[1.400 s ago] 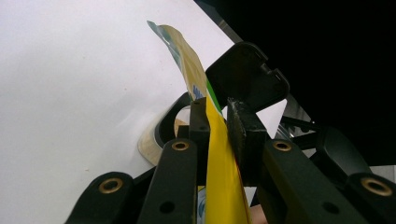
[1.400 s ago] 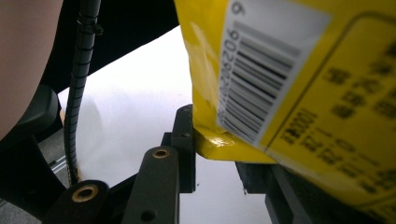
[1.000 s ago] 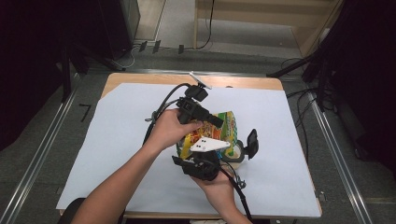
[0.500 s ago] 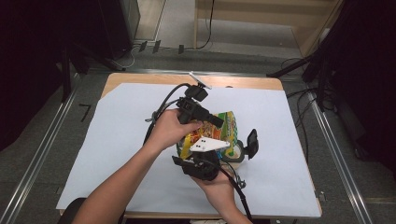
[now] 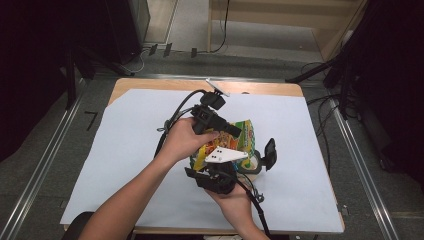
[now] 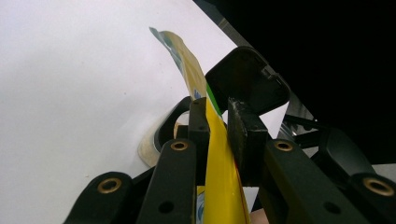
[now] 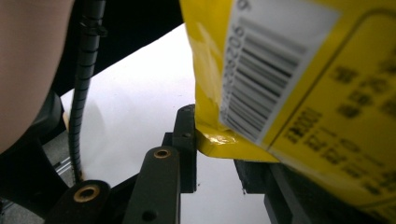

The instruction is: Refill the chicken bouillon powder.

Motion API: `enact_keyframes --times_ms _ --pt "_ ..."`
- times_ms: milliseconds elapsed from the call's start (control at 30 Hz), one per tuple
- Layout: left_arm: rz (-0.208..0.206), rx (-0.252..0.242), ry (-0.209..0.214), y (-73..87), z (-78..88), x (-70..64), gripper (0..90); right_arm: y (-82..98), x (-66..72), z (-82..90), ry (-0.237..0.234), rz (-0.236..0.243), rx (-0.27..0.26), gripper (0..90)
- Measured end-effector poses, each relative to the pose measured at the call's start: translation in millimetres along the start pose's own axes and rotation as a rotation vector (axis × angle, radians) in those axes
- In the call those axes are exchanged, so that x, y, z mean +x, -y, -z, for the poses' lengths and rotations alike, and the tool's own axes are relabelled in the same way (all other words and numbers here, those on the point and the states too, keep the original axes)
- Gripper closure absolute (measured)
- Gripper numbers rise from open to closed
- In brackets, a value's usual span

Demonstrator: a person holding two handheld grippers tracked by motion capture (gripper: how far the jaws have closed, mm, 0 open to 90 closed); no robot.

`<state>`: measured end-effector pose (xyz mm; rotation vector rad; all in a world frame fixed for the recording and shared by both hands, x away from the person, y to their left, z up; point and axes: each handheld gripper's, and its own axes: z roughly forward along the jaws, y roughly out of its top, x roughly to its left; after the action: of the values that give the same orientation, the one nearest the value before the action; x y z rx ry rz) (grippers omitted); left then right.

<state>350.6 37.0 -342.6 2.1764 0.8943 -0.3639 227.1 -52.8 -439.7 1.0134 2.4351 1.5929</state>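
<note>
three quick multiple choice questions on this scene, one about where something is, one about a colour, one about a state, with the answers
1. Where is the snack bag?
A. flat at the table's far left corner
B. between the two hands, above the middle of the white sheet
C. on the floor

2. What is the bag's main colour?
A. yellow
B. blue
C. black

3. What is the left tool doing?
A. lying open on the table
B. gripping a cable
C. shut on the bag's edge

Answers:
1 B, the high view shows it held between both hands over the sheet.
2 A, both tool views show yellow film; the right tool view also shows a barcode.
3 C, in the left tool view the yellow film is pinched between its jaws.
</note>
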Motion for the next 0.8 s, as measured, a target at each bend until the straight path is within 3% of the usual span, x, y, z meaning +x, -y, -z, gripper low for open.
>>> enact_keyframes --times_ms 300,800 --pt "0.043 0.003 0.018 -0.1 3.2 8.5 79.2 -3.1 5.0 1.2 -0.005 0.022 0.013 71.8" --pt "0.017 0.001 0.018 1.1 3.6 1.4 79.1 -1.1 5.7 -0.6 0.004 0.022 0.001 72.5"
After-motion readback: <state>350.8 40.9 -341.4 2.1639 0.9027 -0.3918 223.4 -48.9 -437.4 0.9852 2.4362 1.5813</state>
